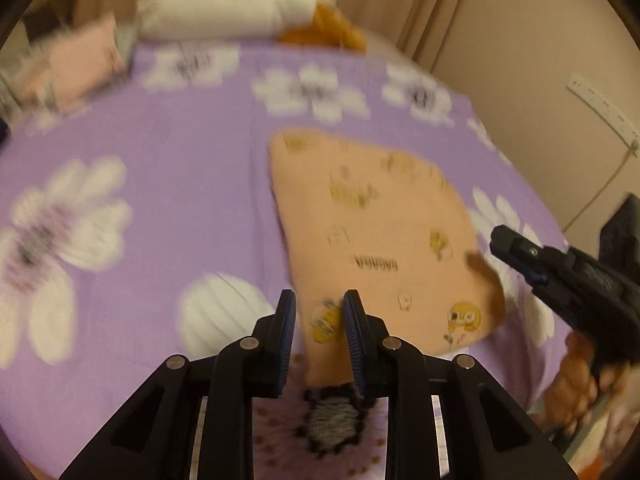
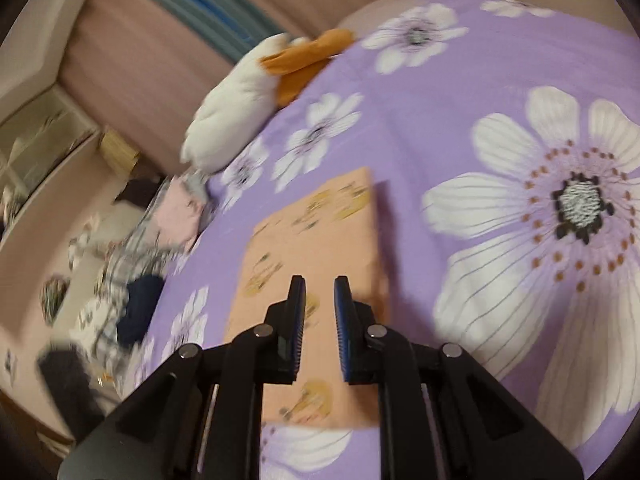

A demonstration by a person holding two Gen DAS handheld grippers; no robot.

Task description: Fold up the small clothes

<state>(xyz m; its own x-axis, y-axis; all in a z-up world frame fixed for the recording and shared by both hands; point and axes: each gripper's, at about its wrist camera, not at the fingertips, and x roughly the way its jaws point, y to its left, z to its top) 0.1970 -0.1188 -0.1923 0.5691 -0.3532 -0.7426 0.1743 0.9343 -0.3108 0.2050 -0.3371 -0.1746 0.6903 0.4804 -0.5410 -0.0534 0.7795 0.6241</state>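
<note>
A small peach garment (image 1: 380,232) with yellow cartoon prints lies folded on the purple flowered bedspread (image 1: 180,152). My left gripper (image 1: 319,312) is open, its jaws apart above the garment's near corner, holding nothing. The right gripper shows in the left wrist view (image 1: 516,248) at the garment's right edge, a hand behind it. In the right wrist view the garment (image 2: 312,240) lies flat under my right gripper (image 2: 320,300), which is open and empty above its near part.
A white pillow (image 1: 232,4) and an orange cloth (image 1: 332,28) lie at the head of the bed. Pink clothing (image 1: 80,64) sits at the far left. The bedspread (image 2: 500,80) drops off to a cluttered floor (image 2: 100,280) on the left. A wall (image 1: 560,80) is at right.
</note>
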